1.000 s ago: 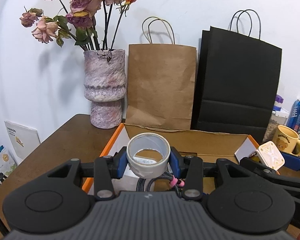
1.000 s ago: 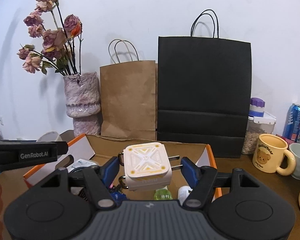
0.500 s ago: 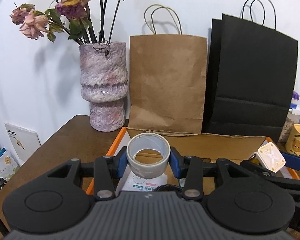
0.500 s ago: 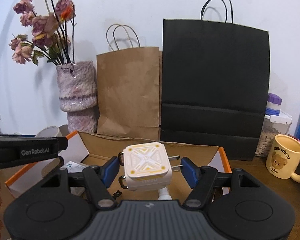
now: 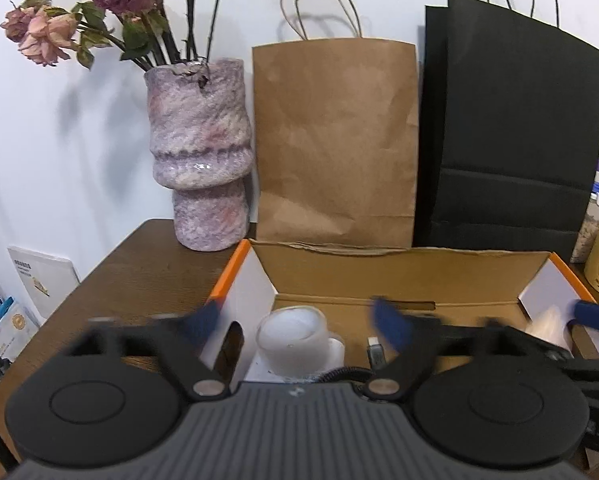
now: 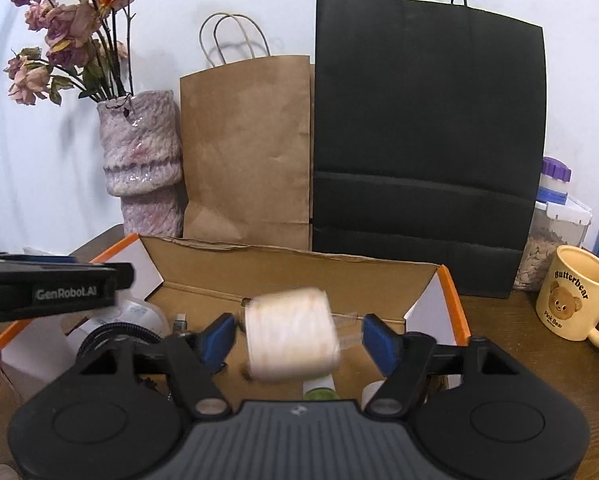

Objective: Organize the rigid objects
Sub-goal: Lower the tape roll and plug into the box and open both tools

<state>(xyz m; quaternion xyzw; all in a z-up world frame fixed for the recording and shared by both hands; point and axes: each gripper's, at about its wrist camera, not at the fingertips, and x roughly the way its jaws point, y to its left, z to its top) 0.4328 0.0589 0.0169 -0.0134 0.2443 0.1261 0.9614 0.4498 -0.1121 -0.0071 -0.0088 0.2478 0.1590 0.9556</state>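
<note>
Both grippers have just sprung open over the box point(image 5: 399, 268), letting go of what they gripped a second ago. On the left, the tape roll point(image 5: 293, 338) has left the left gripper point(image 5: 299, 320), whose jaws have been opening and now stand wide, blurred, with nothing pressed between them; the roll sits low inside the box near its left wall, seemingly landed or nearly so. It looks light, stiff and smooth, best pinched across its outer rim. On the right, the white cube point(image 6: 291, 334) is a blur between the spread pads of the right gripper point(image 6: 299, 336), touching neither, apparently dropping toward the box floor; it seems a light hard plastic piece, easiest held on two flat opposite faces. Each gripper points forward and somewhat downward into the box, side by side.
</note>
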